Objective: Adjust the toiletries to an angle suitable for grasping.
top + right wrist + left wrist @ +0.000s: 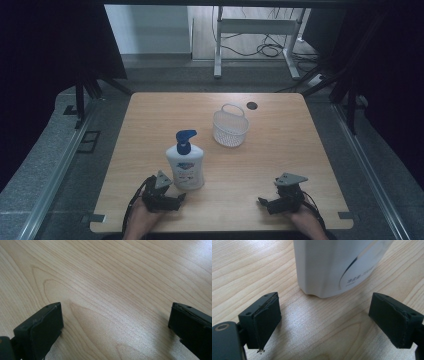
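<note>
With my left claw gaping just short of the pump bottle, I'd centre its base between the jaws before squeezing; right claw open, idle on the bench.

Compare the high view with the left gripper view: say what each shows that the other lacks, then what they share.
High view alone: the bottle's blue pump, the white basket standing apart behind it, and the right gripper, open. Left gripper view alone: the left gripper, jaws wide apart, short of the bottle's base. Both: the white bottle upright on the wooden table.
</note>
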Motion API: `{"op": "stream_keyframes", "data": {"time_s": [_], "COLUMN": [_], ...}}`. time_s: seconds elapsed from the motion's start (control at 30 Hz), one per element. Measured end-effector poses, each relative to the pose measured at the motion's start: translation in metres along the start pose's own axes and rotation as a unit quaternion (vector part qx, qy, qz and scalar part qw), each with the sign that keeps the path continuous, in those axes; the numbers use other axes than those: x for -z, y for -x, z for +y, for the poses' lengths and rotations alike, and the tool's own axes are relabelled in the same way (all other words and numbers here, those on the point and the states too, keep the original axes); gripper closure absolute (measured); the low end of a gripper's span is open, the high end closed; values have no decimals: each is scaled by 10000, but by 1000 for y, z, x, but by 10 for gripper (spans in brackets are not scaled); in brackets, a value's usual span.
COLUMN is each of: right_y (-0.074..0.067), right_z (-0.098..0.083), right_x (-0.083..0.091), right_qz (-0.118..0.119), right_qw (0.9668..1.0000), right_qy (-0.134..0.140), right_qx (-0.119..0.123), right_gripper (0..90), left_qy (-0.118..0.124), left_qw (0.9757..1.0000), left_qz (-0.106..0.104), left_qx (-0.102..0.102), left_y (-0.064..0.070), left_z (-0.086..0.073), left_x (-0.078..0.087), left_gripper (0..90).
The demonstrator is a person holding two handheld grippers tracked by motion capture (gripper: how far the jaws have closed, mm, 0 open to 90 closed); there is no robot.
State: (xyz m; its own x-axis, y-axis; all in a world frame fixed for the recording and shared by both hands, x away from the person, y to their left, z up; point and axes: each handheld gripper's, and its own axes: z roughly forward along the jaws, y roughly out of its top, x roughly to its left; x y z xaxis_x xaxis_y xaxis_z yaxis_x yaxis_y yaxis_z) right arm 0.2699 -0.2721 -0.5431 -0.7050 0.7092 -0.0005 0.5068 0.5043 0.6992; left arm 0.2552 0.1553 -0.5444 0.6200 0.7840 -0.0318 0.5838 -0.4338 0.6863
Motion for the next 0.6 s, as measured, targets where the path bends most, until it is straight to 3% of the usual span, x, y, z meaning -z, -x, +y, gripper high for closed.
{"op": "stream_keyframes", "data": {"time_s": [0.6], "right_y": [0], "right_z": [0], "right_x": [0], "right_qz": [4], "right_qw": [10000], "right_qy": [-5], "right_qx": [4], "right_gripper": [0], "left_qy": [4], "left_qw": [10000], "left_qz": [-37], "left_qx": [-37], "left_y": [-1], "left_z": [1], "left_x": [-1], "left_gripper": [102]}}
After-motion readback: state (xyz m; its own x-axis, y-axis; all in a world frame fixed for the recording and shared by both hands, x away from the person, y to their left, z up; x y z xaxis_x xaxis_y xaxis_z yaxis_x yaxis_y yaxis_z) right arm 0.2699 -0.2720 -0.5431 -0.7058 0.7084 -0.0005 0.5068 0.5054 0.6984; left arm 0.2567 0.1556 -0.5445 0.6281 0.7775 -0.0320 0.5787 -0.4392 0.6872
